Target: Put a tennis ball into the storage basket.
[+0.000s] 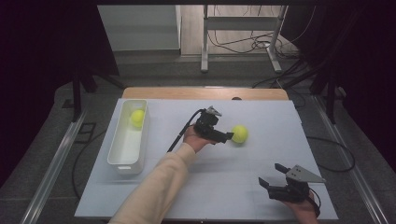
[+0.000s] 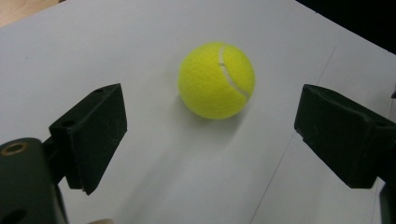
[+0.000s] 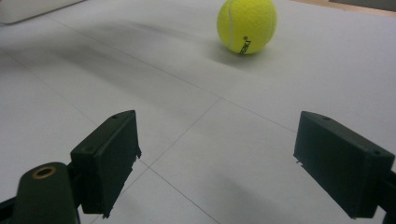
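I see my left gripper [image 1: 227, 136] near the middle of the high view, held in my left hand [image 1: 195, 138]. Its jaws stand wide apart and hold nothing. Just past its tips, a bit right of the middle of the frame, sits a yellow tennis ball [image 1: 239, 134] on the white table [image 1: 233, 186]. In the left gripper view the tennis ball [image 2: 216, 80] sits in the upper middle of the frame, beyond the two black jaws and between their lines. The jaws do not touch it.

My right gripper [image 1: 272, 175] is in the lower right of the high view, low over the table. Its jaws are wide apart too, and nothing is between them. In the right gripper view the same ball [image 3: 247, 25] sits at the top of the frame, well apart from the jaws.

At the left of the high view I see a long white bin [image 1: 122, 161] on the table. A second yellow ball [image 1: 137, 118] lies inside it, at its far end.
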`<state>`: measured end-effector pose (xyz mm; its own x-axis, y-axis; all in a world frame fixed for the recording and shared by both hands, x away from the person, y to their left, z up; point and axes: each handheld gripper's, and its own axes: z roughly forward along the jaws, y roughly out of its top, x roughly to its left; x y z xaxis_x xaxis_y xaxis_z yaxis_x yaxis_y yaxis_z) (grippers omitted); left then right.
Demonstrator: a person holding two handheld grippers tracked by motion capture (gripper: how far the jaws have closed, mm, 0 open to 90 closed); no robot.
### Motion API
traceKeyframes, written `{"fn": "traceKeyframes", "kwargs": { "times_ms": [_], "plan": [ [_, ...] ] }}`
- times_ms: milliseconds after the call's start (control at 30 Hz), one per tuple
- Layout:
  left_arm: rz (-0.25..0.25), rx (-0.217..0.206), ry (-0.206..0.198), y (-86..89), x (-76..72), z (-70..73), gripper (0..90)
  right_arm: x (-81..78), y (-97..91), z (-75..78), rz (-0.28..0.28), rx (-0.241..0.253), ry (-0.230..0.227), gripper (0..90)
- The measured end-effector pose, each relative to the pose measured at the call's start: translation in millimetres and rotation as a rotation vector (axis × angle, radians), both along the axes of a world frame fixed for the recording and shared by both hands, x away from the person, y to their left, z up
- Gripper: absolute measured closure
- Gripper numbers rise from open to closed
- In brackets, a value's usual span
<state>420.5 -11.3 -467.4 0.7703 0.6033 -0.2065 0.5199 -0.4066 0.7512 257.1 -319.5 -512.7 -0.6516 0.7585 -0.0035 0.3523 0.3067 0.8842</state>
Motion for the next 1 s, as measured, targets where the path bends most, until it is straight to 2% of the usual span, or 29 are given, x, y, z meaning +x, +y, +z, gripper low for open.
{"fn": "traceKeyframes", "kwargs": {
  "times_ms": [433, 1000],
  "plan": [
    [0.003, -0.001, 0.015, -12.0, 7.1, -6.7, 10.4, -0.1, -0.2, 0.3, 0.004, -0.002, 0.002, 14.3],
    [0.001, 0.023, 0.022, -25.0, 16.4, -14.4, 10.4, -1.5, -1.0, 0.4, 0.002, -0.001, 0.000, 14.3]
  ]
}}
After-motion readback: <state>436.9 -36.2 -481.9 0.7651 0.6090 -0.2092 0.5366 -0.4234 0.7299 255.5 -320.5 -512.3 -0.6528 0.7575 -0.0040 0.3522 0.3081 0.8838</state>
